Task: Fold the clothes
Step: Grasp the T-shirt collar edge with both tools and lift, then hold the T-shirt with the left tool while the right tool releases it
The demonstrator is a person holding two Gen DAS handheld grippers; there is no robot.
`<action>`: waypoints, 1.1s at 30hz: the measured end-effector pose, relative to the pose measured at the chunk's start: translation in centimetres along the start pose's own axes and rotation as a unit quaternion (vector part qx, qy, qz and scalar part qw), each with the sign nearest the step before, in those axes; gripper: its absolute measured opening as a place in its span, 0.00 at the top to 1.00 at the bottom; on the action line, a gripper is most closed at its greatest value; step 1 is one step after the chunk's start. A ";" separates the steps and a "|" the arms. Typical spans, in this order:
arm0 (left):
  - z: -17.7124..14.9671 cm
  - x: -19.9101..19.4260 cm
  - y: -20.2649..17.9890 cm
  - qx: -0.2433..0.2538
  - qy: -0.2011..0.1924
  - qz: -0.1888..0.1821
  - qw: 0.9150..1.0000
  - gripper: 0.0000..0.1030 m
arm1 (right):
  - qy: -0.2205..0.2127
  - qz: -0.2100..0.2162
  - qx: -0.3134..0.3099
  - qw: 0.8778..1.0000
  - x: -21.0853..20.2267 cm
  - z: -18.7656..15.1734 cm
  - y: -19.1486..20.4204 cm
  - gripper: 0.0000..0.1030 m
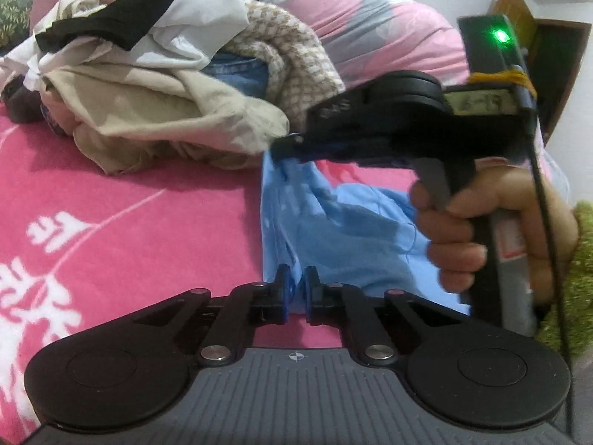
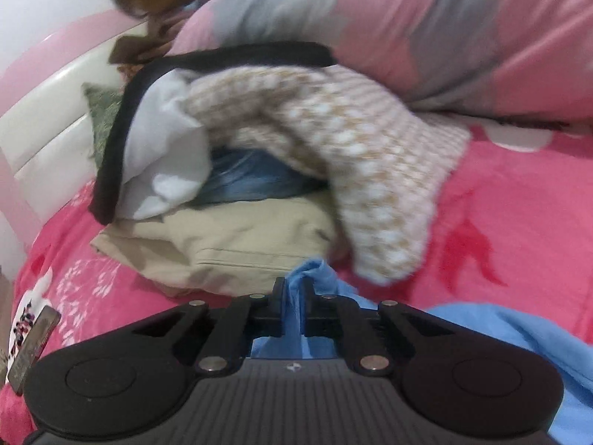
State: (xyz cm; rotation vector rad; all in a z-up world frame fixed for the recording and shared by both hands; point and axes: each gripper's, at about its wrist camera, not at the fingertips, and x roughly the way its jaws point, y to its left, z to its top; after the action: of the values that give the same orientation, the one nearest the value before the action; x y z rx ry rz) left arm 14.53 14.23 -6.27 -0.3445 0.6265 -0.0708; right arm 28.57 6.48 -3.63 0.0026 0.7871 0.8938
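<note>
Across the pink patterned bedspread [image 1: 129,200] an unsorted heap of crumpled clothes [image 1: 155,85] awaits, while my left gripper [image 1: 296,289] and right gripper [image 2: 294,304] each pinch the light blue cotton garment [image 1: 333,222], barely lifted, nothing folded yet.

Both grippers—left gripper [image 1: 296,289], right gripper [image 2: 294,304]—clamped tight.

**Lighting and picture quality**

My two wrist views are evenly lit by soft indoor light; no glare. Below the clothes pile [image 1: 155,85] a soft shadow lies on the pink bedcover [image 1: 122,204]. Beside the pile, my right hand [image 1: 493,230] is smeared by motion blur. The knitted sweater [image 2: 355,170] atop the pile is blurred too. Fisheye bending curves both frames' edges, corners dark.
</note>
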 end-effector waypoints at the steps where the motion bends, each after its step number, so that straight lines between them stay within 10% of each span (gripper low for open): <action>1: 0.0 0.2 0.1 -0.005 0.008 -0.001 1.000 0.93 | 0.003 -0.006 -0.011 1.000 0.3 0.1 0.3 0.93; 6: -0.1 -0.2 0.2 -0.016 0.008 0.006 1.000 0.79 | -0.001 -0.046 -0.029 0.999 -0.7 0.0 0.6 0.55; 12: 0.2 -0.5 1.0 -0.033 -0.016 0.032 0.999 0.54 | -0.043 -0.058 -0.012 0.997 -5.6 -0.4 -0.5 0.54; 15: 0.5 0.5 1.8 -0.063 0.006 0.018 0.998 0.55 | -0.072 -0.066 0.013 0.995 -8.5 -1.4 -1.7 0.54; 20: 0.5 0.8 1.9 -0.070 0.006 0.003 0.998 0.86 | -0.108 -0.140 0.057 0.983 -13.4 -3.9 -5.4 0.54; 33: 0.5 0.5 1.1 -0.044 -0.004 0.025 0.999 0.96 | 0.023 -0.194 0.146 0.970 -11.2 -5.9 -14.0 0.65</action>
State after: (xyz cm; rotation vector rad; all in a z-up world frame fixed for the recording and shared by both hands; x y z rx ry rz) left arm 15.14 15.31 -6.52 -0.4130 0.6317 0.0060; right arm 30.57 -12.22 -5.45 0.0836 0.9178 0.4036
